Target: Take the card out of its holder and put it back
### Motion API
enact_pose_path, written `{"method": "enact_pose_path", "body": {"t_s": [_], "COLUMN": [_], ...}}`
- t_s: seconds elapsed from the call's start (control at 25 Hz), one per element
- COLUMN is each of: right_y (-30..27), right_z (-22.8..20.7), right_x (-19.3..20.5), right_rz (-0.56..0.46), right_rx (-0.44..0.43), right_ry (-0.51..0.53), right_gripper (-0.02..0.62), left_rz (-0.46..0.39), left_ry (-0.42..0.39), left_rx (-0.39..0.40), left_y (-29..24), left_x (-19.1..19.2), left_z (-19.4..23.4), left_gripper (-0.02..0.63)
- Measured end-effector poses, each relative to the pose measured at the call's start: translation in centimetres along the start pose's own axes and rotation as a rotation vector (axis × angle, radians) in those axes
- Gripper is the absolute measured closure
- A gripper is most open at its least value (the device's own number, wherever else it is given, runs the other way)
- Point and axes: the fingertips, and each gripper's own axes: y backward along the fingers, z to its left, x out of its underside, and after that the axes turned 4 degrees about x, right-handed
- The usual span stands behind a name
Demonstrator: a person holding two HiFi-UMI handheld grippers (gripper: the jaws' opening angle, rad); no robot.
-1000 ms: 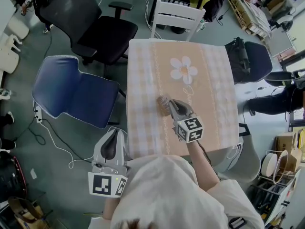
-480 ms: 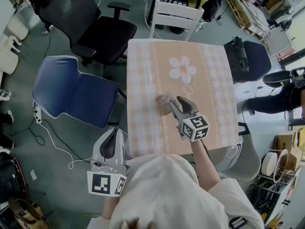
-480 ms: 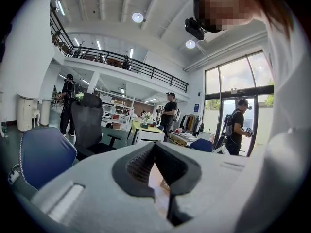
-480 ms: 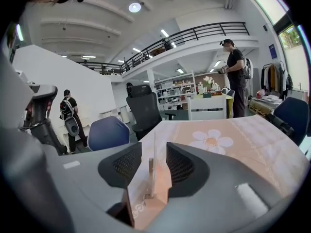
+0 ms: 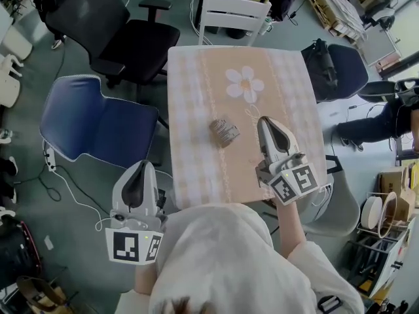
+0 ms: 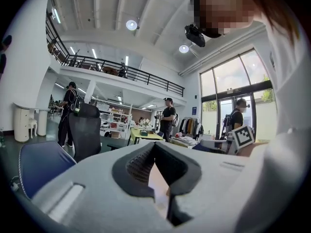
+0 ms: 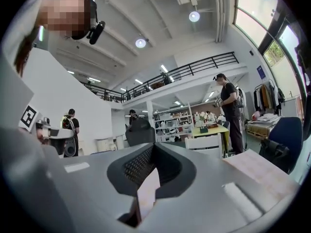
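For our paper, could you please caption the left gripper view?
Left gripper, jaws together, faces a blue chair and a railed mezzanine.

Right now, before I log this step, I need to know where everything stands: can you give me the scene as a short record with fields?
table: checked cloth with a flower print
card holder: on the cloth, near mid-table, no gripper touching it
right gripper: right of the holder, apart from it, jaws just closed, shut on a pale flat piece, seemingly the card
left gripper: off the table's left edge, jaws together
step: card apparently out, not yet returned
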Motion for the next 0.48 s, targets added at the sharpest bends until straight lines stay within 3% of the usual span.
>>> {"method": "enact_pose_path", "body": {"t_s": [0.16,0.48], "right_y": [4.2,8.8], "right_z": [1.8,4.9], "right_x": [-0.5,3.7], "right_rz": [0.008,0.139], "right_rx": [0.021,0.062], "right_ry": [0.018,-0.012], "right_gripper": [0.597,0.597], "left_rz": [-0.023,-0.024], "left_ry": [-0.009,-0.013], "left_rx": [-0.040,-0.131], "left_y": [1.4,5.1], "left_x": [-1.0,-1.2], "left_z": [1.3,4.0], "left_gripper": [0.606,0.606]}}
